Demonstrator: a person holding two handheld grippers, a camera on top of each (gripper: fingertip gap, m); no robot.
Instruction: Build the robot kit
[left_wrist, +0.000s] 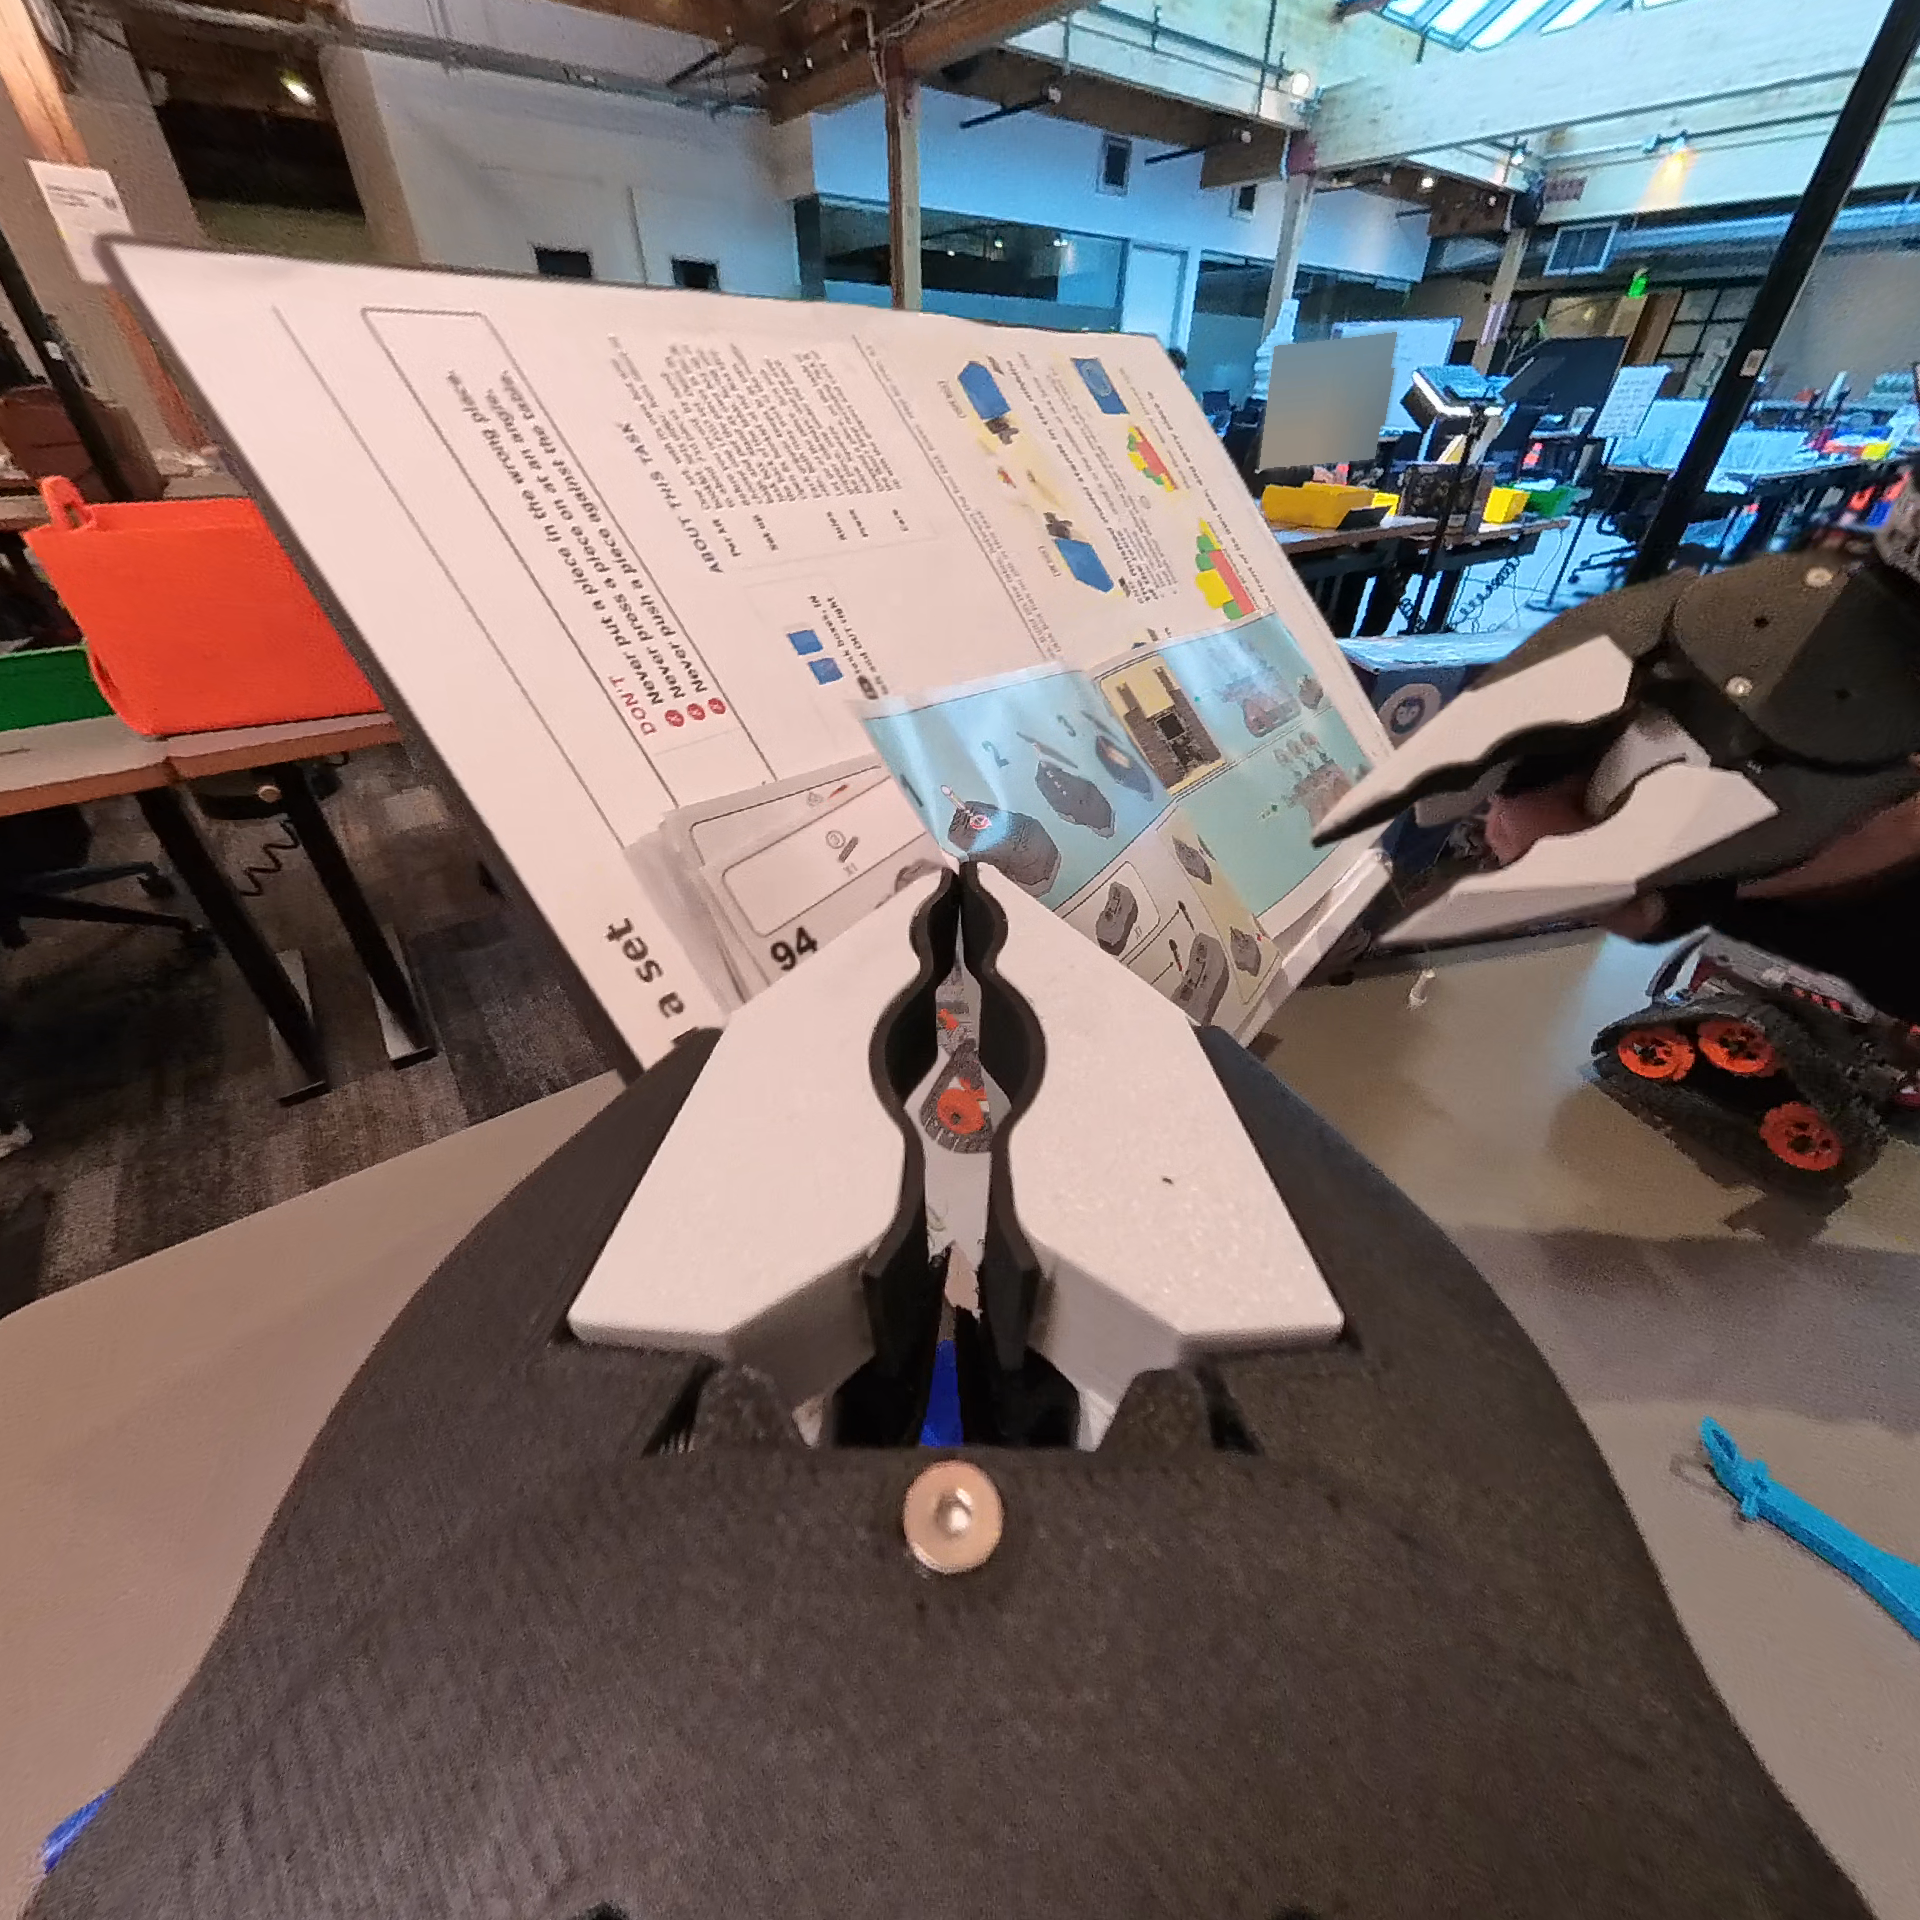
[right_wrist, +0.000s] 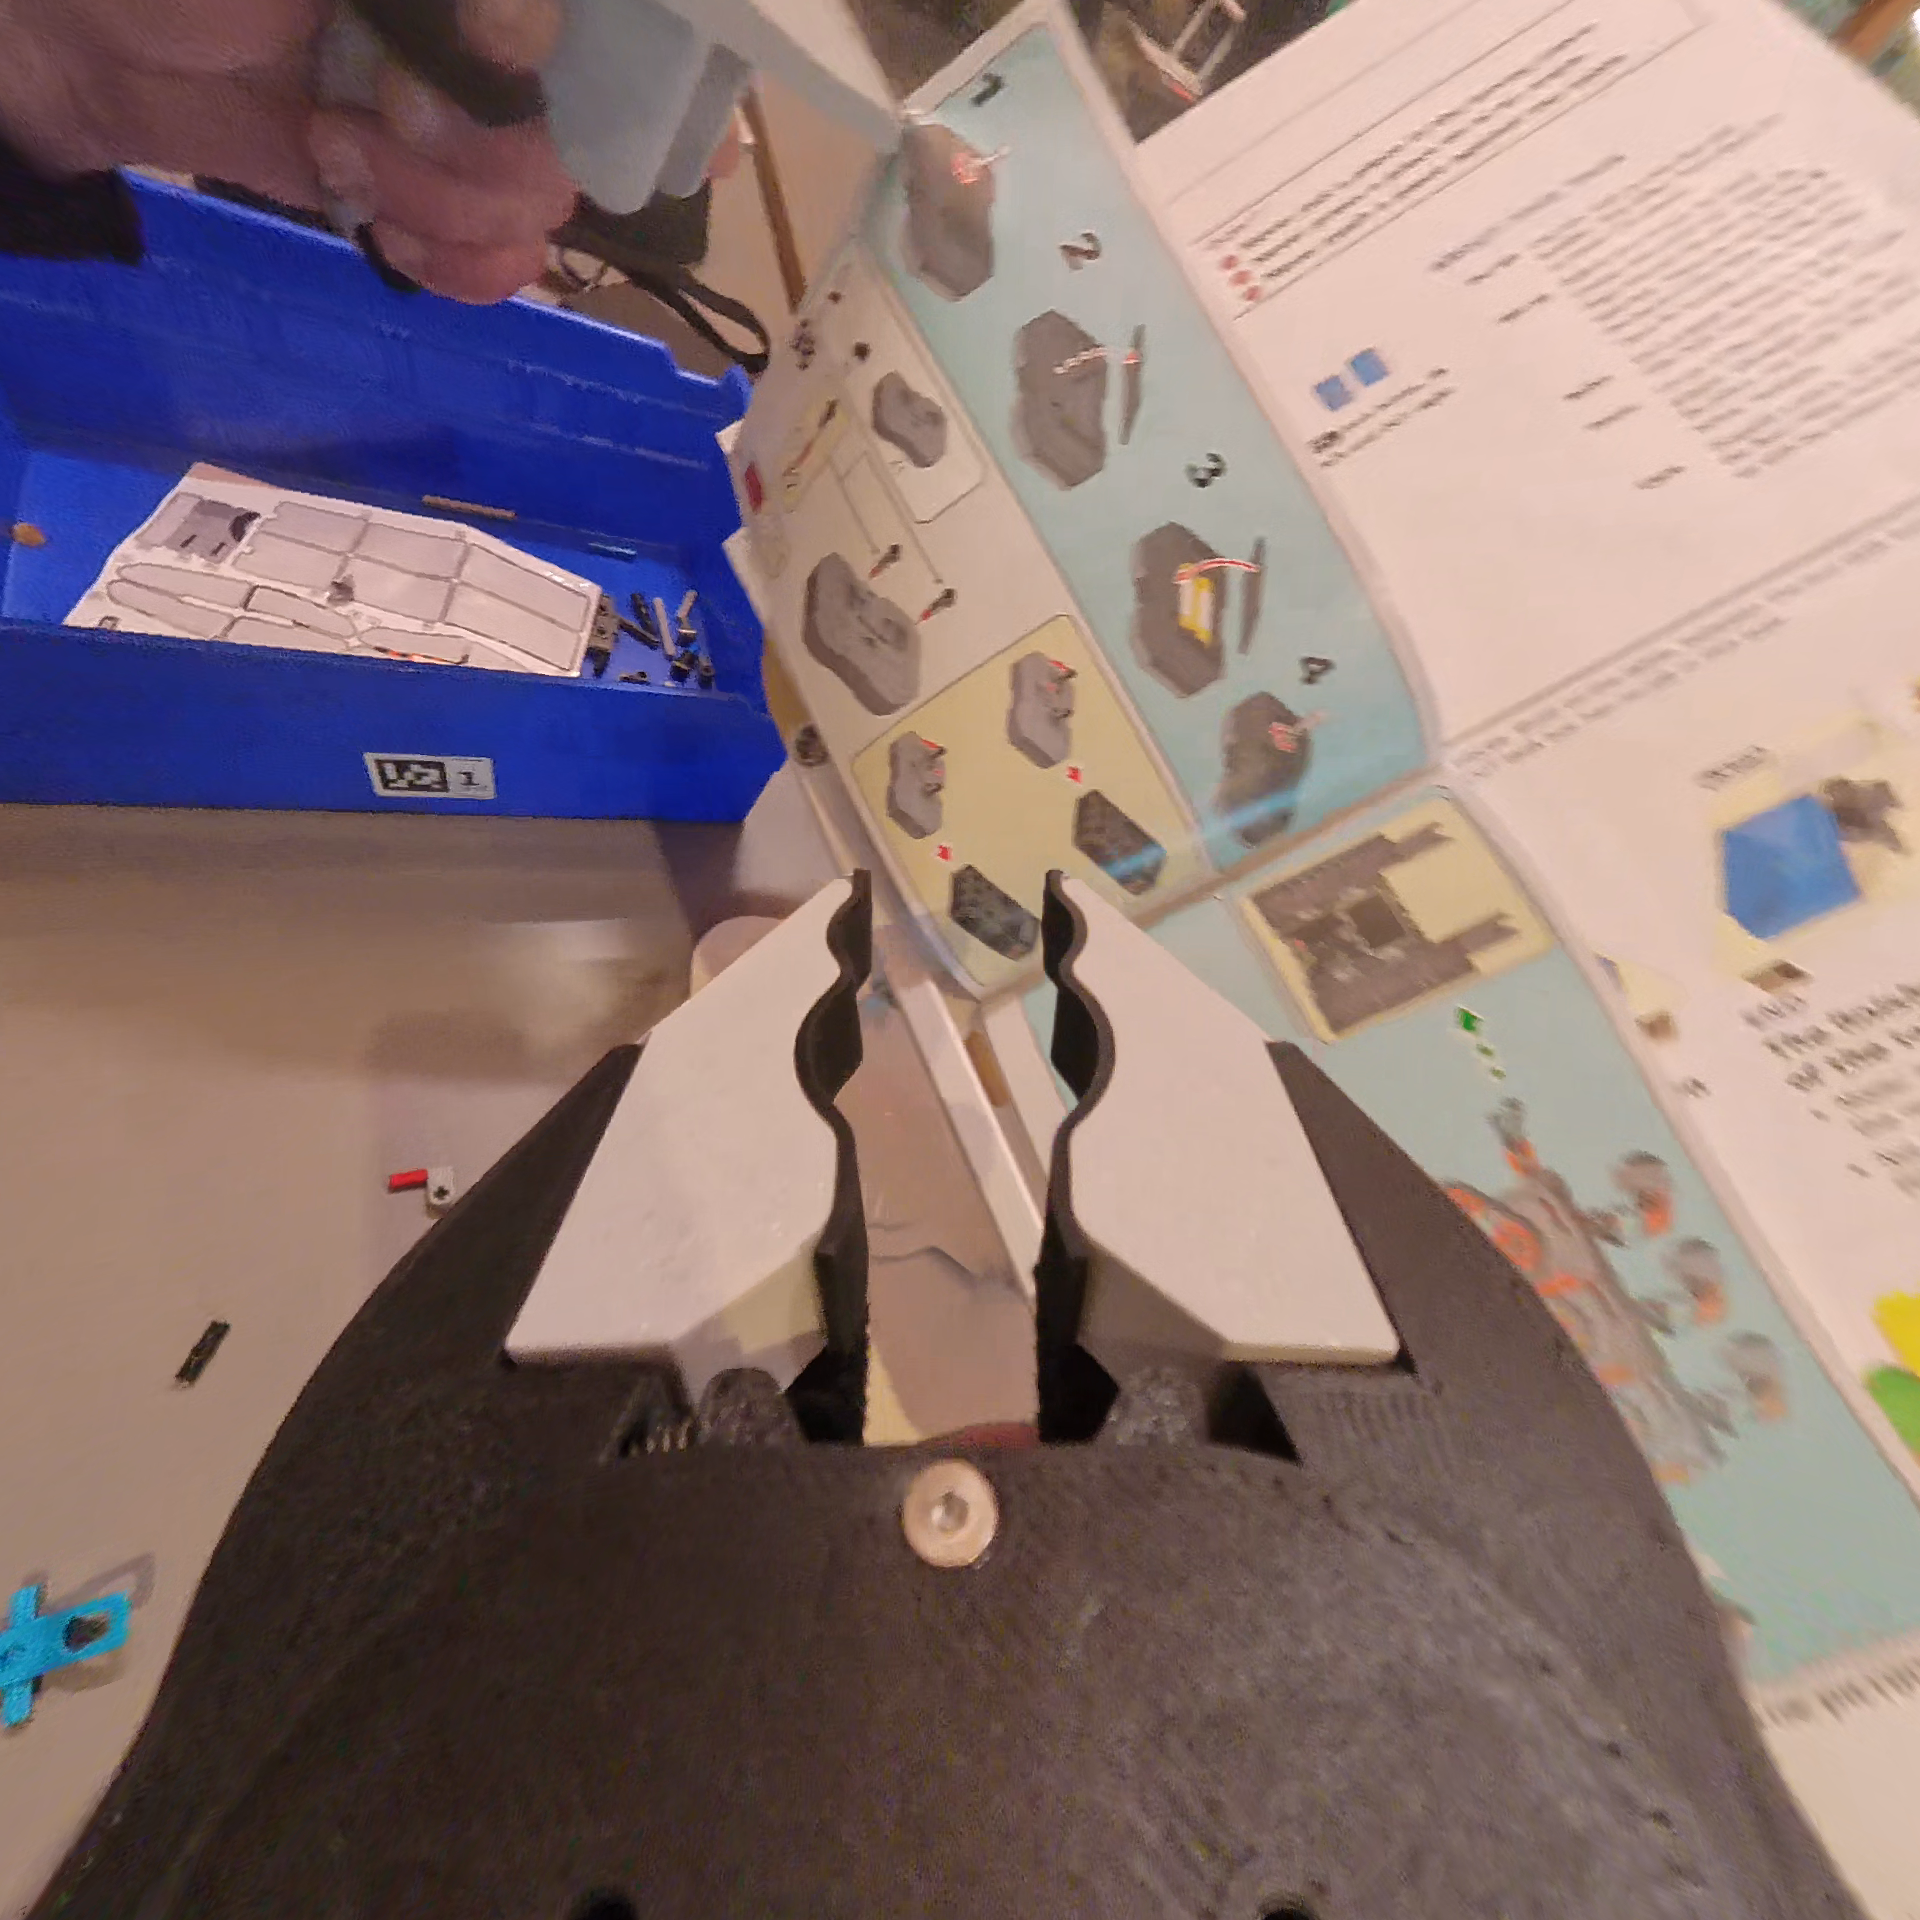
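Observation:
An instruction booklet (left_wrist: 1143, 790) with light-blue pages leans against a large white printed sheet (left_wrist: 623, 499). My left gripper (left_wrist: 961, 878) is shut on the corner of one booklet page, which shows through the gaps between its fingers. My right gripper (left_wrist: 1382, 883) hangs open at the booklet's right edge. In the right wrist view my right gripper (right_wrist: 956, 894) is open, its fingertips close to the curled booklet page (right_wrist: 1091, 520), and a pale page edge runs through the gap. The left gripper (right_wrist: 644, 104) pinches the page's top corner there, held by a hand.
A blue bin (right_wrist: 312, 364) holds a sticker sheet (right_wrist: 343, 592) and small dark parts. A tracked model with orange wheels (left_wrist: 1766, 1070) stands on the grey table at right. A light-blue tool (left_wrist: 1808, 1527) and small loose pieces (right_wrist: 421, 1184) lie on the table. An orange bin (left_wrist: 197, 613) sits behind. There is about 15 cm between the tips of the two grippers.

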